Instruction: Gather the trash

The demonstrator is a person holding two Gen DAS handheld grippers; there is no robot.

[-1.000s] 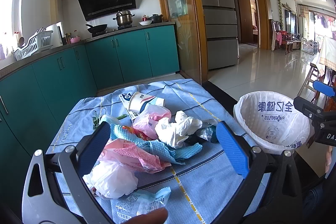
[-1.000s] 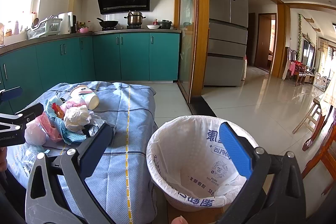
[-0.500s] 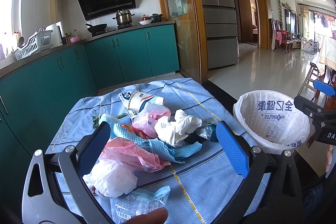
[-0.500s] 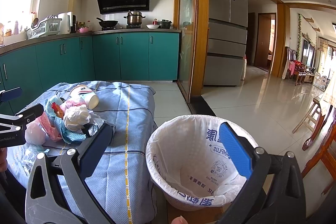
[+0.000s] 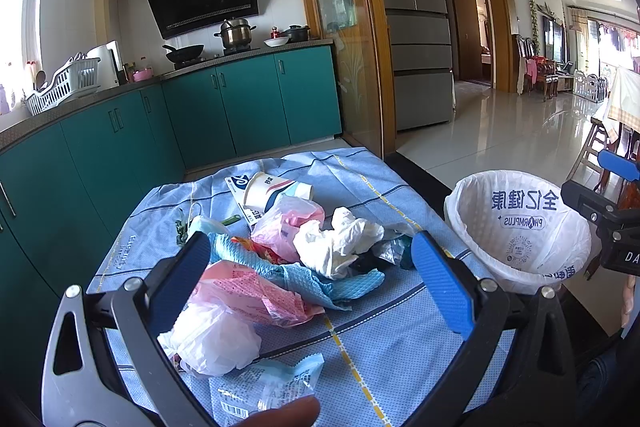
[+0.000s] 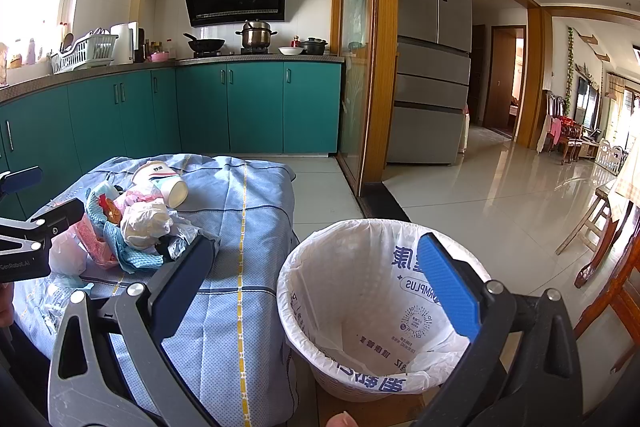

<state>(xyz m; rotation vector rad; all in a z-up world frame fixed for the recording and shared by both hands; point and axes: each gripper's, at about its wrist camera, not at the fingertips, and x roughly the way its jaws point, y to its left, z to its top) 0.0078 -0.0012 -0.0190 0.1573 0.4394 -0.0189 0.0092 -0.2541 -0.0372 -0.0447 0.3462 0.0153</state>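
Note:
A pile of trash lies on a small table with a blue cloth [image 5: 384,339]: a paper cup [image 5: 276,191], pink plastic bags [image 5: 256,297], a crumpled white tissue [image 5: 336,239], a blue rag [image 5: 320,277], a whitish bag [image 5: 216,337] and a clear wrapper [image 5: 272,385]. My left gripper [image 5: 312,281] is open and empty, its fingers on either side of the pile, just above it. A bin lined with a white bag [image 6: 372,311] stands on the floor right of the table. My right gripper [image 6: 320,275] is open and empty over the bin's near rim.
Teal kitchen cabinets [image 5: 224,115] with a stove and pots run behind the table. A wooden door frame [image 6: 384,67] and a steel fridge [image 6: 432,67] stand at the back right. Glossy tiled floor [image 6: 500,195] and wooden chairs [image 6: 612,239] lie to the right.
Both grippers stay open with almost no movement; the left view has shifted very slightly toward the pile.

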